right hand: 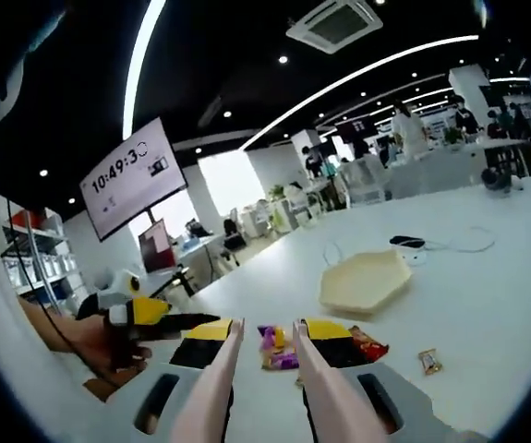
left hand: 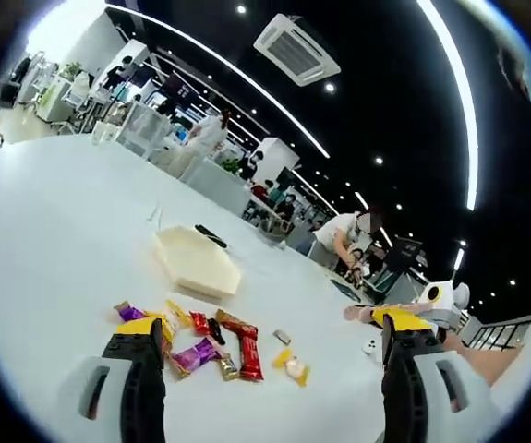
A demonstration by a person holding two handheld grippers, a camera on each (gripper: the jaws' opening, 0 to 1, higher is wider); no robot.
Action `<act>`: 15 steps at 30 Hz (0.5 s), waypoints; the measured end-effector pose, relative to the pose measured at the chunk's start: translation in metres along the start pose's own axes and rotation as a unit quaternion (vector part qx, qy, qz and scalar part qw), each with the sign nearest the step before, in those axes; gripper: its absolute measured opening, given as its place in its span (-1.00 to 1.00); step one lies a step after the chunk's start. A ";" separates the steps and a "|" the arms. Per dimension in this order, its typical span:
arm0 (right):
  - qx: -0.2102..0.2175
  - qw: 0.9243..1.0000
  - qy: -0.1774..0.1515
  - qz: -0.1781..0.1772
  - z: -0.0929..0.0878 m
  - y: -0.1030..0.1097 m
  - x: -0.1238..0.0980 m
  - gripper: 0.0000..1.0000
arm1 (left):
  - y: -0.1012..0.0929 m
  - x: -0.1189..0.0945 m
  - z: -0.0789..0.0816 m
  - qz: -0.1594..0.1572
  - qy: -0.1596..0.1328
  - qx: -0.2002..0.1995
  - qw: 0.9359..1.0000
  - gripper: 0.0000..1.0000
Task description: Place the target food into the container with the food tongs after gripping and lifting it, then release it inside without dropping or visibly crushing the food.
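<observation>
Several wrapped candies [left hand: 211, 349] lie in a loose pile on the white table [left hand: 53, 240], just ahead of my left gripper [left hand: 270, 355], whose jaws stand wide open with nothing between them. A cream hexagonal container [left hand: 199, 261] sits empty just past the pile. My right gripper [right hand: 267, 337] is shut on pale pink food tongs [right hand: 221, 374], whose two arms run forward between its jaws. The tong tips are slightly apart, with a purple candy [right hand: 279, 355] on the table just beyond them. The container [right hand: 365, 281] lies further off to the right.
A black device [right hand: 405, 242] with a white cable lies behind the container. A lone candy [right hand: 428, 360] rests to the right of the pile. A hand [right hand: 90, 346] holds the left gripper at the left. People, desks and a wall clock screen [right hand: 134, 175] fill the background.
</observation>
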State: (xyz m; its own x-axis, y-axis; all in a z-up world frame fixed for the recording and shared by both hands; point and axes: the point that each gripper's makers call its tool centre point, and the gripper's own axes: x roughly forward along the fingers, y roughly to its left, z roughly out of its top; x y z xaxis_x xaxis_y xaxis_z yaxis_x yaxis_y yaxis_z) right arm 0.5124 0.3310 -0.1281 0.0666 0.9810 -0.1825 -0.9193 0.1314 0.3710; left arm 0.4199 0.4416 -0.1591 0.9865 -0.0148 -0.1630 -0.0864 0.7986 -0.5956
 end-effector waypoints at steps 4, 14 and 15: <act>-0.019 1.000 0.009 -0.022 -0.003 -0.008 -0.007 -0.45 | 0.001 -0.006 -0.004 0.011 0.012 0.035 0.999 0.99; -0.020 0.997 0.015 -0.068 -0.011 -0.023 -0.017 -0.45 | -0.003 -0.008 -0.013 0.018 0.038 0.067 0.997 0.99; -0.029 0.997 0.020 -0.073 -0.015 -0.024 -0.016 -0.45 | -0.003 -0.009 -0.013 0.019 0.038 0.069 0.997 0.99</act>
State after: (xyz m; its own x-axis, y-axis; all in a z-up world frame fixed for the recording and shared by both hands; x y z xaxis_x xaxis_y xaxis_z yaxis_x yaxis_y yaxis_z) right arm 0.5277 0.3097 -0.1473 0.1865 0.9456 -0.2666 -0.9220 0.2622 0.2849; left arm 0.4098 0.4318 -0.1664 0.9693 -0.0248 -0.2446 -0.0976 0.8742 -0.4757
